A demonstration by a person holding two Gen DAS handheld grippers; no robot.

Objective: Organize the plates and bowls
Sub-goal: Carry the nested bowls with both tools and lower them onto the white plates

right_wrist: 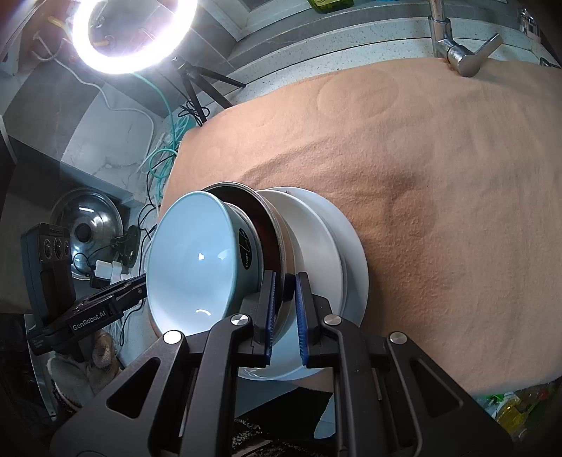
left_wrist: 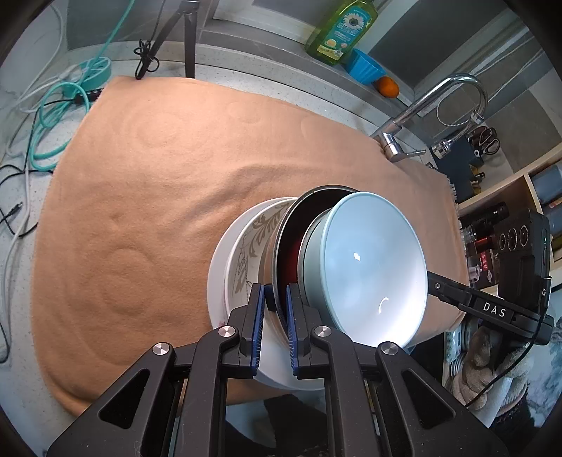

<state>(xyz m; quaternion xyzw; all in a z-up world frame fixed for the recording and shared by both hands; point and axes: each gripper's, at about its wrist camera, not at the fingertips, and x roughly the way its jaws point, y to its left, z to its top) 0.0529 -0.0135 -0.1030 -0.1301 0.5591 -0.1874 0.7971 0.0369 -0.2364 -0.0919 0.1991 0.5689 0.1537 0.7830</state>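
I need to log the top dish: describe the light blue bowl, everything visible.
The light blue bowl is glossy, ceramic-looking, pale blue inside and out, with a dark round sticker on its outer wall. It is unbroken, empty and tilted steeply, nested in a dark, red-lined metal-rimmed dish above white plates. Both grippers clamp that dish's rim, beside the bowl.

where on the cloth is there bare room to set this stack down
Most of the orange cloth is bare: the wide stretch between the stack and the tripod, and the part toward the faucet. It is crowded off the cloth's left edge, where teal cables coil, and on the ledge by the soap bottle.
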